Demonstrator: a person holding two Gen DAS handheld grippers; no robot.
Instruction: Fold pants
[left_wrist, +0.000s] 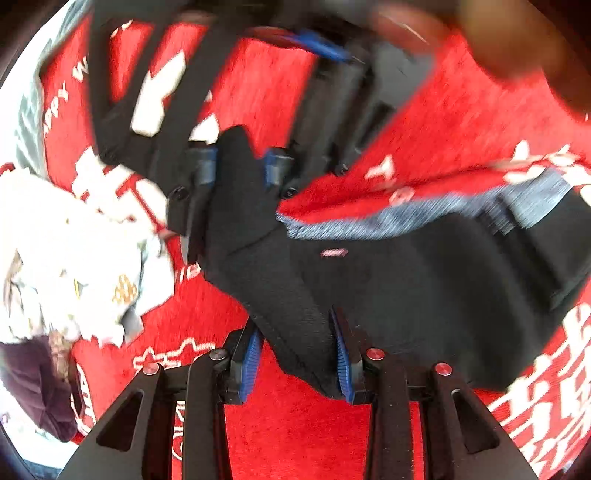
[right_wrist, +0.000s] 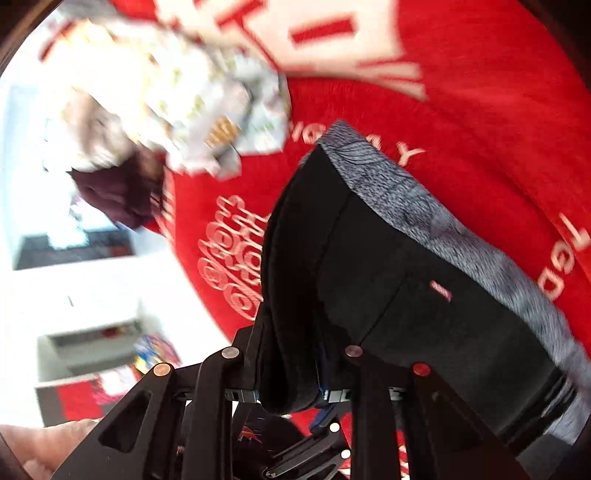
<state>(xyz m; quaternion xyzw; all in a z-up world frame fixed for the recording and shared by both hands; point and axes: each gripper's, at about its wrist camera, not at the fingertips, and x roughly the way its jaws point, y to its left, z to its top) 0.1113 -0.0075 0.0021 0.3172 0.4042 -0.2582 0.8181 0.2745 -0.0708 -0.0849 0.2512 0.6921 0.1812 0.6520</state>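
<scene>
The black pants (left_wrist: 424, 280) with a grey waistband (left_wrist: 406, 214) hang lifted over a red blanket. My left gripper (left_wrist: 297, 363) has its blue pads on either side of a black fabric edge and is shut on it. The right gripper (left_wrist: 242, 166) shows across from it in the left wrist view, shut on another corner of the same black fabric. In the right wrist view the pants (right_wrist: 424, 306) fill the lower right, with the grey waistband (right_wrist: 424, 206) along the top. My right gripper (right_wrist: 290, 369) pinches a thick black fold that hides its pads.
A red blanket (left_wrist: 461, 122) with white lettering covers the surface. A crumpled white patterned cloth (left_wrist: 74, 258) and a dark maroon garment (left_wrist: 33, 384) lie at the left. They also show in the right wrist view, cloth (right_wrist: 177, 96), garment (right_wrist: 118, 192). White furniture (right_wrist: 92, 295) stands beyond.
</scene>
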